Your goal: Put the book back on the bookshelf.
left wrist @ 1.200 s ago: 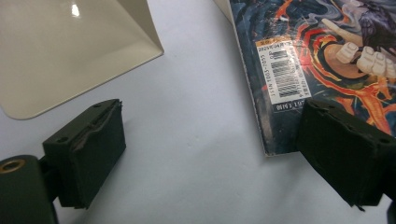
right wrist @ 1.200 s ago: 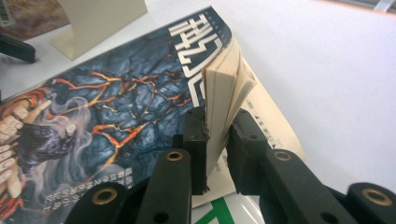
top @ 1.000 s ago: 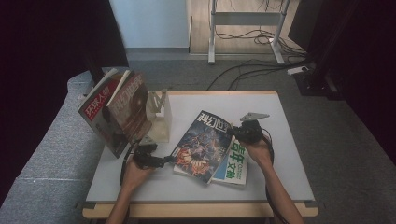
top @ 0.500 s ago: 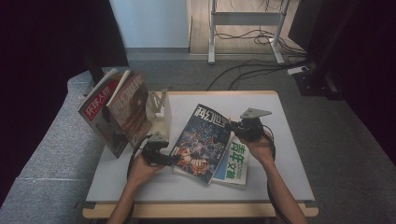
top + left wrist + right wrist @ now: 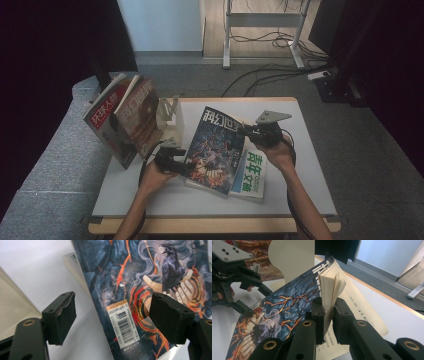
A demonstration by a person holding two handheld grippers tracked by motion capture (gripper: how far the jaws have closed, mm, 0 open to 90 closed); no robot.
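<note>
Green book (image 5: 253,175) half hidden under dark magazine (image 5: 216,150). Magazine's top cut off by frame edge in left gripper view. Barcode print (image 5: 125,327) on magazine's cover too small to read.

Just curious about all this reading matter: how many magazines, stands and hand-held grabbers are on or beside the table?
Magazines: 4 (dark raven one, green-lettered one, two standing at left)
Bookend stands: 1
Hand-held grippers: 2 (left gripper, right gripper)
Total: 7
</note>
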